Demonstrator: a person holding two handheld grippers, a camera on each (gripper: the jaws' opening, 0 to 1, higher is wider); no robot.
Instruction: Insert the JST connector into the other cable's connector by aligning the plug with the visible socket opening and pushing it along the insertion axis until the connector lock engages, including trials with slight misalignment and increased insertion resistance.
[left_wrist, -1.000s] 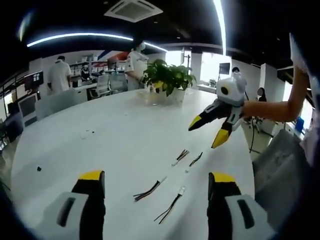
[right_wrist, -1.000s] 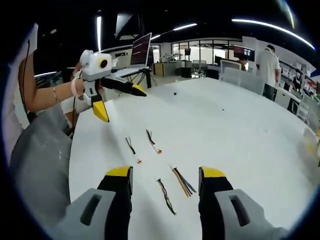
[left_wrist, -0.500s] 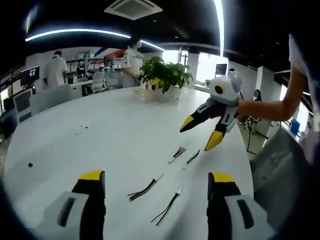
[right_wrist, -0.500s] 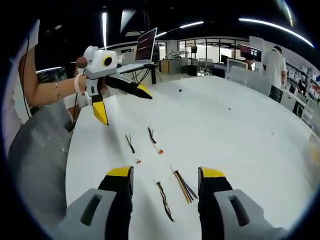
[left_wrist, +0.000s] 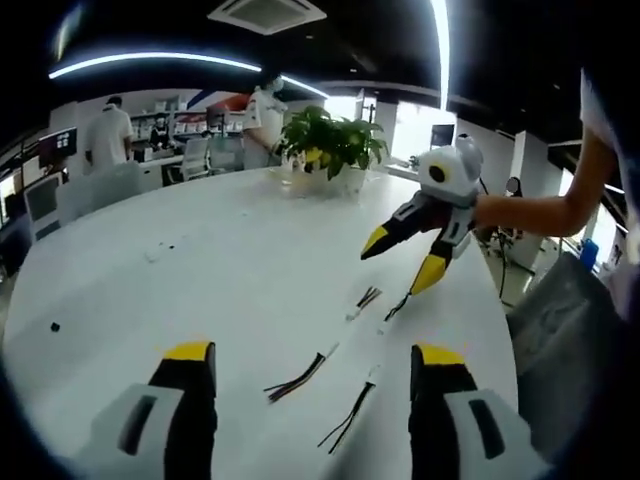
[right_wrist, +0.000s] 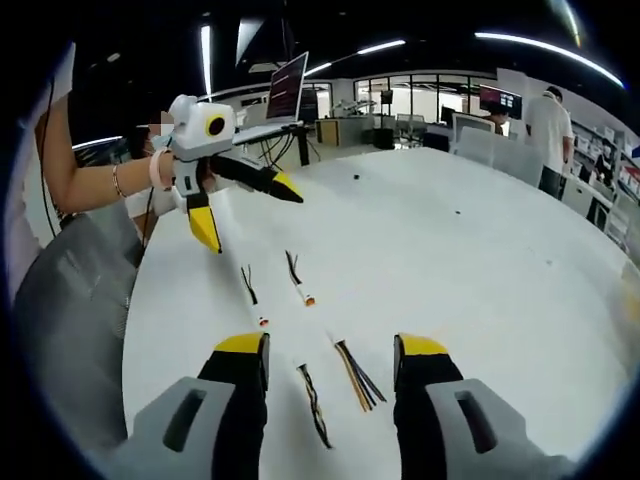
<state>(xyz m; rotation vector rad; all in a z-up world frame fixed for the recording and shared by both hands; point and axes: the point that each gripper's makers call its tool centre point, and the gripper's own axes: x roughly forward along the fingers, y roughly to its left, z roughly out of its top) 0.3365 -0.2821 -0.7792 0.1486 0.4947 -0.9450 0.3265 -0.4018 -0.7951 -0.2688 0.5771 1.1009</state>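
Cables lie loose on the white table (left_wrist: 200, 290): four short JST cables (right_wrist: 349, 375) around 12 o'clock of the right gripper (right_wrist: 330, 350). Left gripper (left_wrist: 312, 355) and right gripper both gape wide, holding nothing.

Four short wired JST cables (left_wrist: 297, 374) lie loose on the table.

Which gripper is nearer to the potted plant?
Right. The right gripper hangs over the table's far half, toward the potted plant; the left gripper is back over the near edge.
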